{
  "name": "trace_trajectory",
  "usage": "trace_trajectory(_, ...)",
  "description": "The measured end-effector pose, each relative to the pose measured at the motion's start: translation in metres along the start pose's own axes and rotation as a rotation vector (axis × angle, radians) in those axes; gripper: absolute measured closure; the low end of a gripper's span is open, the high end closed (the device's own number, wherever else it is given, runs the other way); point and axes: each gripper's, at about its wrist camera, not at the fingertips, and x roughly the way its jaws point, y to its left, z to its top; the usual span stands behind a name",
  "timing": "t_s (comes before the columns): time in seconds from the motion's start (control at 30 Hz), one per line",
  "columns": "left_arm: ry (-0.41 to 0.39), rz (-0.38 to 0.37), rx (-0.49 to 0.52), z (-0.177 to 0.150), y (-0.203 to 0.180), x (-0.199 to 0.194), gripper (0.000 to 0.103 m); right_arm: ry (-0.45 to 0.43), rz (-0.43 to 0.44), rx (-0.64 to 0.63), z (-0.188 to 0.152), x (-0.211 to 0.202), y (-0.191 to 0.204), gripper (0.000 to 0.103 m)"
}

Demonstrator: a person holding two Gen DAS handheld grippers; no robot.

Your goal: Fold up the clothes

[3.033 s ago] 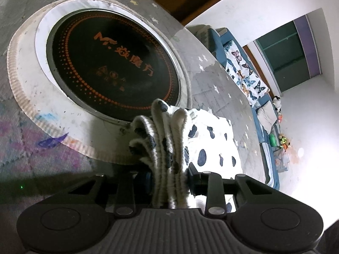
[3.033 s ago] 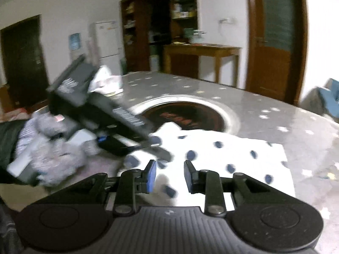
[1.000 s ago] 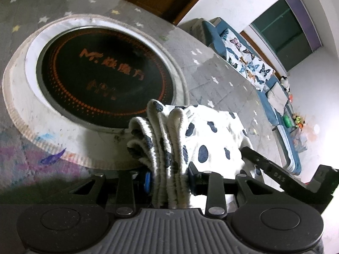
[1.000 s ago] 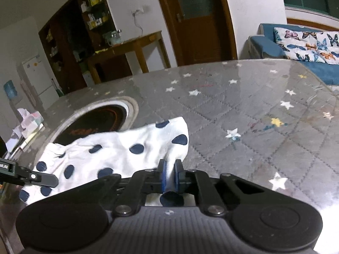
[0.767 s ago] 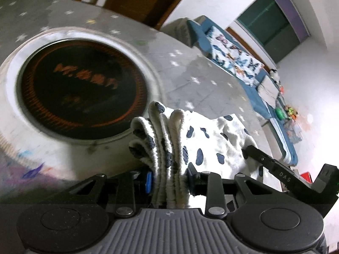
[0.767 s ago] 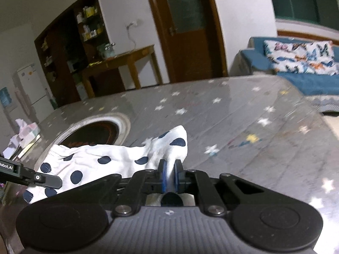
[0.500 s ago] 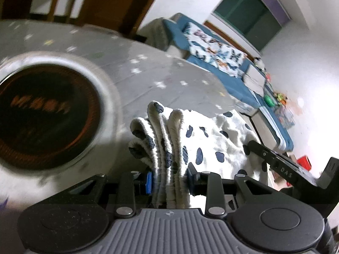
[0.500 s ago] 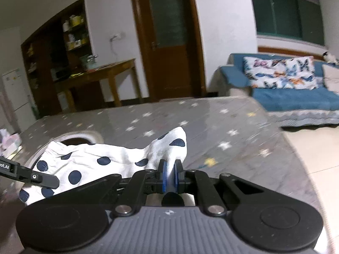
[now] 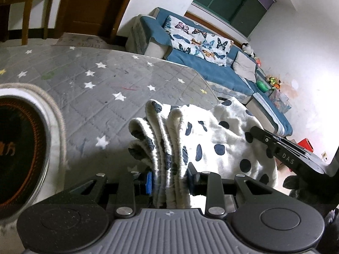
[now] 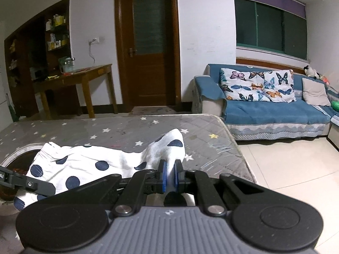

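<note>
bunched ribbed waistband (image 9: 167,148), soft polka-dot cotton

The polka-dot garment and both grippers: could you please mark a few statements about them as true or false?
1. The left gripper is shut on a bunched, gathered edge of the polka-dot garment. True.
2. The right gripper is open and holds nothing. False: its fingers are closed on a corner of the garment.
3. The garment is white with dark blue dots. True.
4. The garment lies folded on the blue sofa. False: it is held between the grippers over the star-patterned table.
</note>
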Motion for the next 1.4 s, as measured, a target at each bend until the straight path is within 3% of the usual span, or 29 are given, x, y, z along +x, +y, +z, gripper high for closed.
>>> trace_trajectory(0.43, 0.045, 0.004, 0.057, 0.02, -0.016, 0.05, 0.07, 0.038, -0.09, 0.024, -0.013, 0.027, -0.028, 0.096)
trace_trajectory(0.7, 0.082, 0.044, 0.117, 0.009, -0.025, 0.067, 0.064, 0.133, -0.137, 0.052, -0.037, 0.039, -0.034, 0.093)
trace_trajectory(0.77, 0.081, 0.053, 0.131, 0.007, -0.027, 0.066, 0.055, 0.142, -0.141, 0.064, -0.041, 0.039, -0.034, 0.09)
trace_trajectory(0.9, 0.075, 0.068, 0.151, 0.005, -0.029, 0.062, 0.048, 0.143, -0.14, 0.075, -0.046, 0.036, -0.038, 0.084)
trace_trajectory(0.97, 0.072, 0.075, 0.159, 0.003, -0.03, 0.06, 0.043, 0.14, -0.135, 0.075, -0.047, 0.033, -0.035, 0.075)
trace_trajectory(1.0, 0.071, 0.08, 0.165, 0.003, -0.031, 0.06, 0.042, 0.138, -0.131, 0.074, -0.047, 0.031, -0.034, 0.065)
trace_trajectory(1.27, 0.042, 0.096, 0.227, -0.006, -0.041, 0.049, 0.021, 0.127, -0.094, 0.077, -0.052, 0.019, -0.029, 0.045)
trace_trajectory(1.33, 0.037, 0.103, 0.237, -0.007, -0.043, 0.047, 0.017, 0.126, -0.082, 0.079, -0.055, 0.016, -0.026, 0.035)
trace_trajectory(1.4, 0.037, 0.113, 0.245, -0.009, -0.043, 0.048, 0.016, 0.126, -0.071, 0.081, -0.058, 0.014, -0.023, 0.035)
